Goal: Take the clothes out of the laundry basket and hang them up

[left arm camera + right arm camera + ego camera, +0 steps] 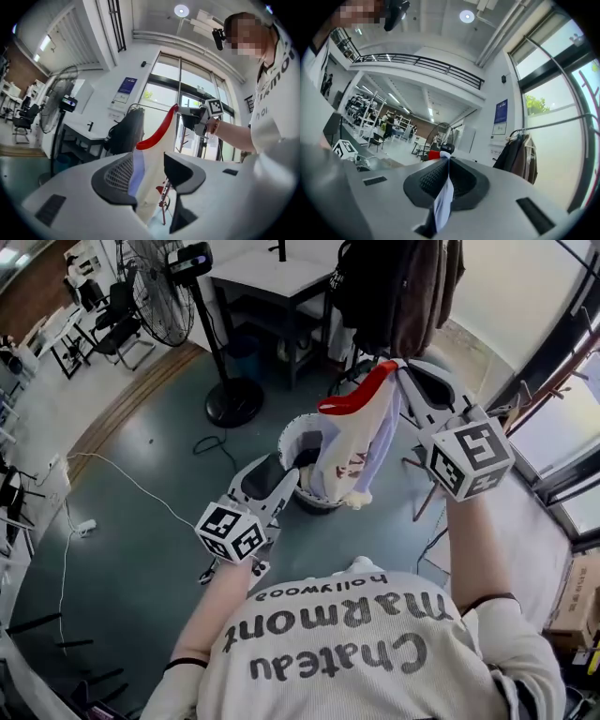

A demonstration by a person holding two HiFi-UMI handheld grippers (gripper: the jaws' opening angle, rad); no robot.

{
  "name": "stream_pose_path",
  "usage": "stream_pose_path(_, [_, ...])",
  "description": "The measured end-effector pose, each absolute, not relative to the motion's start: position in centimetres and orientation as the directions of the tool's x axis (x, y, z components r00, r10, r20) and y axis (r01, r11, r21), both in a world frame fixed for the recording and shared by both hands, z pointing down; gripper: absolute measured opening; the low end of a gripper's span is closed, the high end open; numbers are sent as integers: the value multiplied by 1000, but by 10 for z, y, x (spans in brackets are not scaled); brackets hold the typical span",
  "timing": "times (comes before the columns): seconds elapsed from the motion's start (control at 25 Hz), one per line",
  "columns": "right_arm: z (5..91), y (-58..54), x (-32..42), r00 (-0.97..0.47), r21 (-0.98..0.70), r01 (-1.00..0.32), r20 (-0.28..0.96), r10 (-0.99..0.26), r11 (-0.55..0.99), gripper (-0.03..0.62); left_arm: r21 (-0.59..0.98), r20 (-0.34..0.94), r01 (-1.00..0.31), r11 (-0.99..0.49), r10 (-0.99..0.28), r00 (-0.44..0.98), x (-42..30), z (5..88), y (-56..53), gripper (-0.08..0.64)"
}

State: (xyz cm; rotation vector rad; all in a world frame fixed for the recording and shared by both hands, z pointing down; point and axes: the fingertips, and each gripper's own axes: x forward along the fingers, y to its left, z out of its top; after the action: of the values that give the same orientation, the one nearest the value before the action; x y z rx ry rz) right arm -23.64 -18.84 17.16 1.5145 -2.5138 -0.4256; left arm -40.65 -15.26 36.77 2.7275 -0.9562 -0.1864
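Right gripper (398, 371) jaws are pressed together on the top edge of a cream garment (361, 442) with red neck trim, a thin strip of fabric pinched flat between the pads in the right gripper view (445, 174). Garment hangs down from that grip, held up above the white laundry basket (286, 442) on the floor, its lower end just over the basket opening. Left gripper (286, 470) is lower, beside the basket, jaws clearly apart. In the left gripper view (147, 176) the cloth (166, 140) drops through the gap between the pads, lying by one pad, not squeezed. Dark clothes (394, 287) hang on a rack behind.
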Motion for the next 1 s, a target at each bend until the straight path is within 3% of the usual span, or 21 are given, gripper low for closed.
stream_pose_path(0.4, [85, -93, -172, -397, 348, -876, -126, -909, 334, 32, 193, -65, -332, -923, -349, 935, -242, 317, -151, 253])
stream_pose_path(0.44, [86, -85, -160, -378, 356, -880, -126, -917, 314, 32, 172, -66, -328, -929, -343, 937, -228, 315, -146, 188])
stream_pose_path(0.48, [87, -77, -146, -354, 358, -888, -127, -927, 290, 32, 147, -72, -319, -936, -332, 941, -215, 311, -138, 38])
stream_pose_path(1.0, [123, 96, 86, -16, 196, -981, -105, -994, -5, 32, 237, -258, -264, -935, -322, 911, -97, 213, -24, 23])
